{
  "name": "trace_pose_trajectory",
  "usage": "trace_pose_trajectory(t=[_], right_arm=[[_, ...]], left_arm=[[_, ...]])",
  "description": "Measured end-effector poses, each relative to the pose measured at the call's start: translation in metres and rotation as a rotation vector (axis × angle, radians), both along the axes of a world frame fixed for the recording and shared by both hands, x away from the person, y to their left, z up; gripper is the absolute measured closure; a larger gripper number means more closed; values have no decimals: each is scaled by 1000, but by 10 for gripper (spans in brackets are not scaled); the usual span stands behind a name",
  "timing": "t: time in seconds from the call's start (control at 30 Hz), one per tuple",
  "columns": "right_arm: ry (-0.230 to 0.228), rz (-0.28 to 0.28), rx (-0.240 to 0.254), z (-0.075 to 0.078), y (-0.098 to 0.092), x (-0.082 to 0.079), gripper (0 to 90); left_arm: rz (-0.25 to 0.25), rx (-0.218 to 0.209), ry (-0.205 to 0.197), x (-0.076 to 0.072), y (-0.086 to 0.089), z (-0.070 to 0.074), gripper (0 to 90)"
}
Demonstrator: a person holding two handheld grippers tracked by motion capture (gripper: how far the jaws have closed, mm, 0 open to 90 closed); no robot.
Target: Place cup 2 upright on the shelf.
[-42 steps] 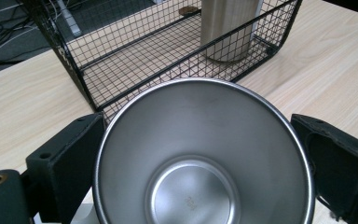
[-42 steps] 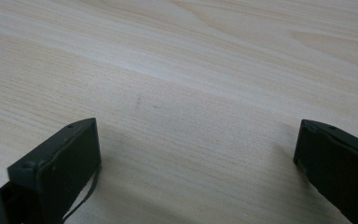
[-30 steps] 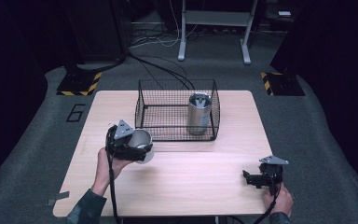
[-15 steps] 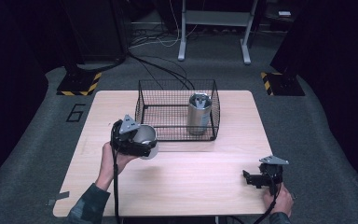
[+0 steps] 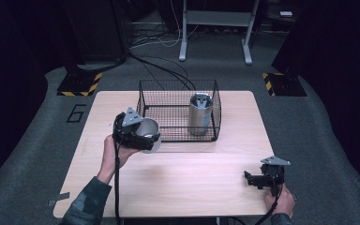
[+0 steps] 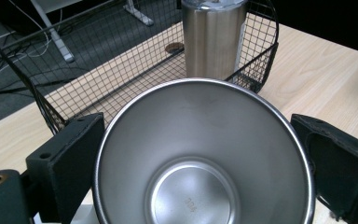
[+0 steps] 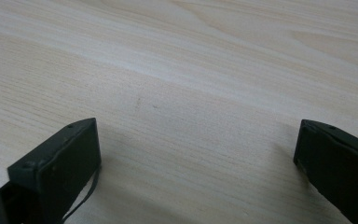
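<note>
Holding steel cup [image 6: 204, 154] between its jaws: left gripper [image 5: 136, 133] | wire basket [image 5: 178, 112] just beyond, to its right | right gripper [image 5: 262, 179] wide open, empty, well apart.

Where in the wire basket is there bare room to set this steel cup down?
Free: the wire basket floor left of the tall steel tumbler, nearest the left claw holding the steel cup. Crowded: the basket's right end, around the tumbler.

High view overlooking the table [image 5: 178, 187], left gripper view close, facing the shared basket [image 5: 178, 112], right gripper view hugging tabletop
</note>
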State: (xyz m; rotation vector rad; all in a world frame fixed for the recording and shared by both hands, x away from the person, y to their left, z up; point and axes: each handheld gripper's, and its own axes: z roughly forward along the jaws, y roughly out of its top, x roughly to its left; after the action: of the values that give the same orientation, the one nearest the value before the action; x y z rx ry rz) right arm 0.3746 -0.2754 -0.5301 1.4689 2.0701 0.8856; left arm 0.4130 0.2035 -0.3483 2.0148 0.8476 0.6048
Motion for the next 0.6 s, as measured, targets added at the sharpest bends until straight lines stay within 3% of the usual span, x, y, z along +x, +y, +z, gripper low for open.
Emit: trace_pose_trajectory(t=[0.6], right_arm=[[0, 1, 0, 0, 0, 0, 0]], left_arm=[[-36, 17, -22, 23, -21, 22, 62]])
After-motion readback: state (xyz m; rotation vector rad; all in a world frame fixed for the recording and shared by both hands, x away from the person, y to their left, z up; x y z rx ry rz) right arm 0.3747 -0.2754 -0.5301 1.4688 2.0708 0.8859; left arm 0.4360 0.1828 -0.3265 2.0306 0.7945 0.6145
